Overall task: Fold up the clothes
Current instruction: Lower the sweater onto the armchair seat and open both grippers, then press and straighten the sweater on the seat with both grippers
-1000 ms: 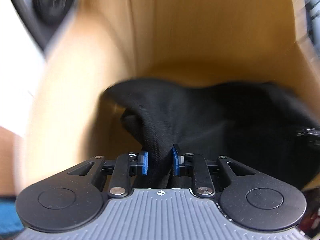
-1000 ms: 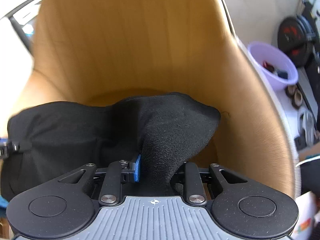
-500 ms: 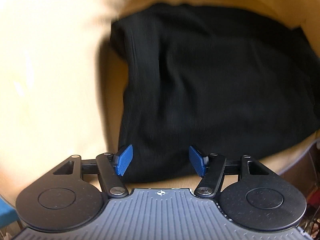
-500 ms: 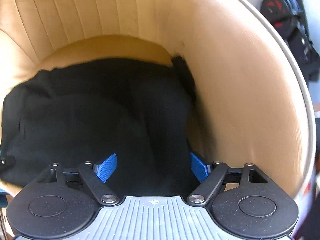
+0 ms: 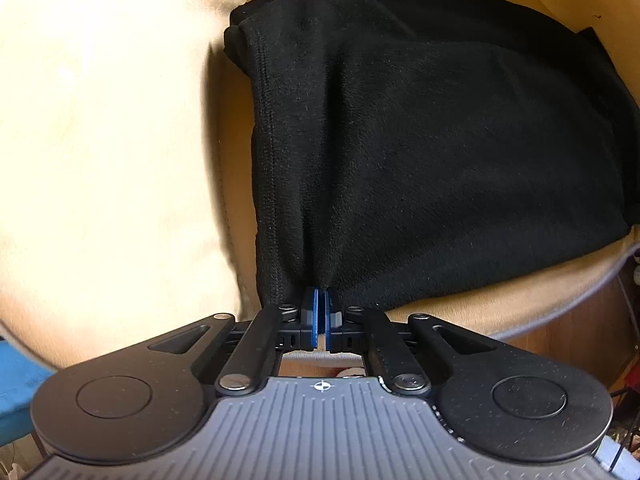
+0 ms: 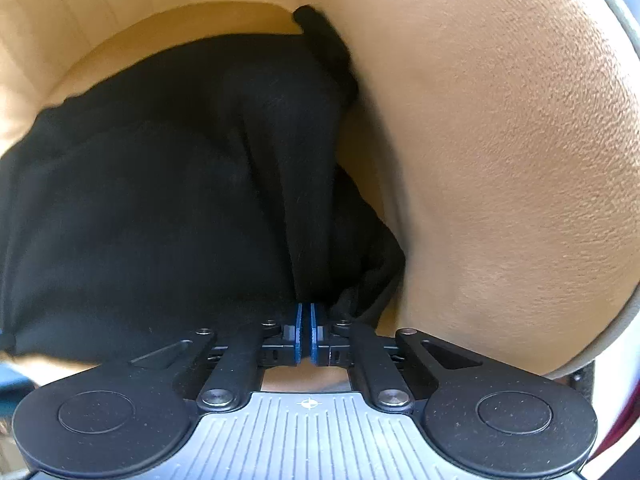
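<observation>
A black fleece garment lies folded on the seat of a tan upholstered chair. My left gripper is shut on the garment's near edge, close to its left stitched hem. In the right wrist view the same black garment fills the seat, with a fold bunched against the chair's right arm. My right gripper is shut on the garment's near edge beside that bunched fold. The cloth rises in a small ridge into each pair of blue pads.
The chair's curved back and arms wrap closely around the garment on three sides. The seat's front edge shows below the garment. A blue object sits at the lower left, and wooden flooring shows at the right.
One second ago both grippers held the garment up. Half a second ago both were open over the garment lying on the seat. Now both have shut on its near edge.
</observation>
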Available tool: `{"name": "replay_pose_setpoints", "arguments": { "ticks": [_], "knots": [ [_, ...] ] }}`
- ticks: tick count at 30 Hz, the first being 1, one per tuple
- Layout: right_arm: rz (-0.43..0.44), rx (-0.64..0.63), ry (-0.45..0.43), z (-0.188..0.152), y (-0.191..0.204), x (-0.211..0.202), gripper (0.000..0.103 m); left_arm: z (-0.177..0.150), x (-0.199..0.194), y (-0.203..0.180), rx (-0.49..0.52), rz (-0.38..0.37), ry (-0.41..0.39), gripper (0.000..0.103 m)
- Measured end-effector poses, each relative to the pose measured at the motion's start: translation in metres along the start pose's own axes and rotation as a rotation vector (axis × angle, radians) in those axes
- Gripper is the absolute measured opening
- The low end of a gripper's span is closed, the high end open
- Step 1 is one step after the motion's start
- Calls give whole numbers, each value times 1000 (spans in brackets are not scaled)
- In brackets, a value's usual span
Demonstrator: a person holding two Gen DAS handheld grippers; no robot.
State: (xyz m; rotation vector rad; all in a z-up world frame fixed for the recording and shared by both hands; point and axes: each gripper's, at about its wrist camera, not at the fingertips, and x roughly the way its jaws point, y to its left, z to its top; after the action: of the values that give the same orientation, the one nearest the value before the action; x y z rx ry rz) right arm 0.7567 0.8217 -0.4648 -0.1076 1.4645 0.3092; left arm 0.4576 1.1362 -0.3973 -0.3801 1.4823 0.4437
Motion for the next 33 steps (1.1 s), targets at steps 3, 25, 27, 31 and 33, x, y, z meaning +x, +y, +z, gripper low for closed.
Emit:
{"name": "replay_pose_setpoints", "arguments": {
  "ticks": [3,25,27,31,33],
  "knots": [
    [-12,-12,37,0,2,2,2,-5,1,4,-18,-18,13,3],
    [-136,-174,-137,173,71,27,47,122,-32,26,-274,-66,-182,50],
    [-114,-159,-128,173,59,32,47,133,-23,48,-294,-60,-188,50],
    [-112,-196,-196,166,63,21,22,145,-11,55,-356,-63,-201,50],
    [-120,-226,-240,161,67,13,9,147,-10,55,-367,-51,-227,2]
  ]
}}
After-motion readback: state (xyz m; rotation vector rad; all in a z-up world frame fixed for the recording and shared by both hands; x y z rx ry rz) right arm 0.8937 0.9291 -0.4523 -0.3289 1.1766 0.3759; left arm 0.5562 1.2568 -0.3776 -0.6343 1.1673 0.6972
